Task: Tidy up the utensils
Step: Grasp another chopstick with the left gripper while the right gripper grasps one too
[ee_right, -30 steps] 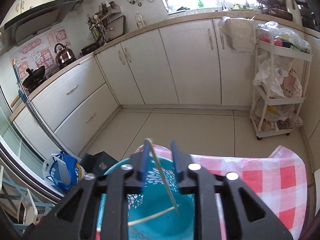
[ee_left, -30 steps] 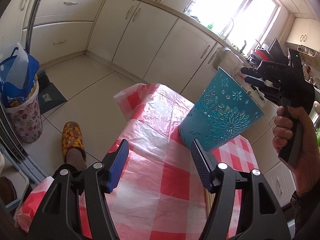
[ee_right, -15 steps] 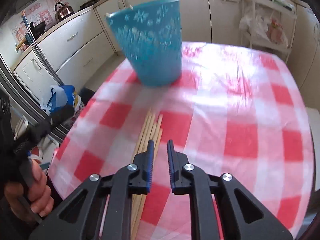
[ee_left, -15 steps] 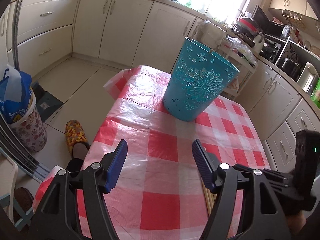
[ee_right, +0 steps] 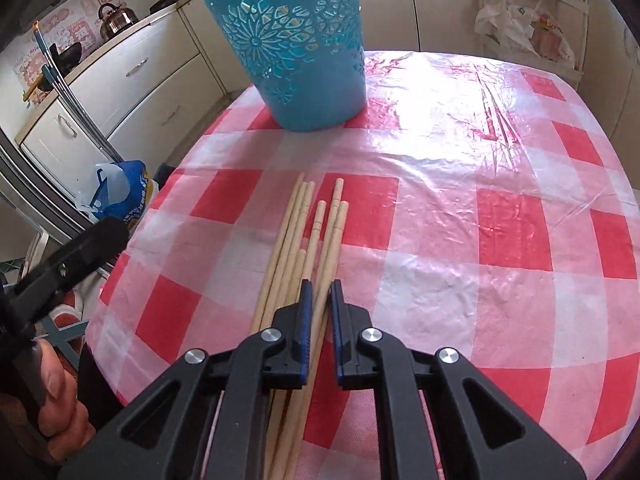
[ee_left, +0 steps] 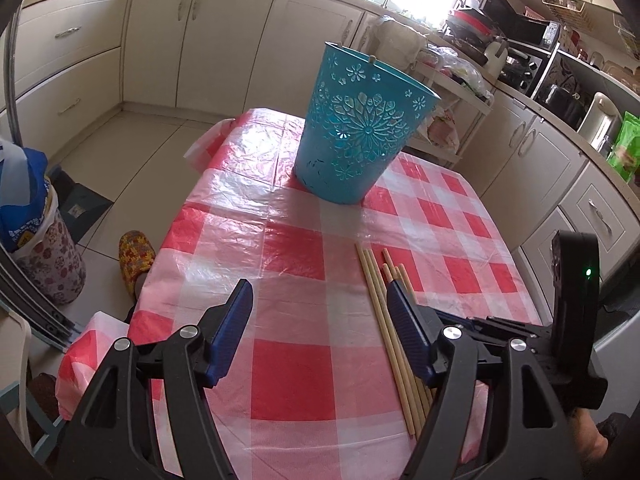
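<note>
Several wooden chopsticks lie side by side on the red-and-white checked tablecloth, running lengthwise away from my right gripper. Its jaws are drawn in to a narrow slit directly over the near part of the bundle, with one stick showing in the gap between the blue pads; whether the pads actually press on it I cannot tell. Beyond the far ends of the sticks, ahead and slightly left of these jaws, stands the teal cut-out bucket, upright. My left gripper has its jaws wide with nothing but cloth between them; the same chopsticks pass just beside its right pad, and the bucket stands well ahead.
</note>
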`<state>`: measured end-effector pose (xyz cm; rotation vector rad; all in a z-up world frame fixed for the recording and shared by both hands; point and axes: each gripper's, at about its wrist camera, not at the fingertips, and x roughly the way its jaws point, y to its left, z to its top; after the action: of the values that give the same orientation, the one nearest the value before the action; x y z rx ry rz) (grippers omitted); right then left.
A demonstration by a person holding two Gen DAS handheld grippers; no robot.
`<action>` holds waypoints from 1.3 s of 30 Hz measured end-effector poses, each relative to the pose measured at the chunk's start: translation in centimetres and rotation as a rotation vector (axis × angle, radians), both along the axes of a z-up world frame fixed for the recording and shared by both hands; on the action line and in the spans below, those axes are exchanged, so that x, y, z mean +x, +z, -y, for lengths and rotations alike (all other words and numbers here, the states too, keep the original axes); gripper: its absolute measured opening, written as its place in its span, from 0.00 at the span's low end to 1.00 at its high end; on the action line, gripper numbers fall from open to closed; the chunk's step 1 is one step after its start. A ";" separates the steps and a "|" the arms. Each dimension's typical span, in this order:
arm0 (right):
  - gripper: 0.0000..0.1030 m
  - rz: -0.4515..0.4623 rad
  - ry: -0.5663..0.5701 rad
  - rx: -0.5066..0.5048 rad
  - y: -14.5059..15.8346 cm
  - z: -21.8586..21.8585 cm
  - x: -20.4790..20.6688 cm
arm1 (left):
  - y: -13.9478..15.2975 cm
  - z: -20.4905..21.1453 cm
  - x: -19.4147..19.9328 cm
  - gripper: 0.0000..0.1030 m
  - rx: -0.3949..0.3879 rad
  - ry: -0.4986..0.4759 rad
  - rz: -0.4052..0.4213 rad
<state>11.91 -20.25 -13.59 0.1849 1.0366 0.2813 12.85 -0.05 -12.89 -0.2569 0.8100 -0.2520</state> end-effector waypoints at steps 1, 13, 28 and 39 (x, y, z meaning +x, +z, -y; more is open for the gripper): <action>0.06 0.000 -0.007 0.015 0.2 0.5 0.1 | -0.1 0.3 0.1 0.64 0.006 -0.009 -0.006; 0.06 -0.024 -0.079 0.083 -0.9 5.0 0.1 | -1.9 6.0 1.7 0.64 0.161 -0.117 -0.091; 0.06 0.016 -0.081 0.131 -1.2 5.8 -0.3 | -3.9 8.2 7.2 0.64 0.319 -0.069 -0.181; 0.06 0.015 -0.055 0.048 -0.8 4.6 0.4 | -3.9 8.8 8.0 0.59 0.402 -0.090 -0.190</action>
<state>12.34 -24.89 -14.35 0.2542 1.0087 0.2572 20.88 -8.88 -16.84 0.1360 1.0421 -0.1449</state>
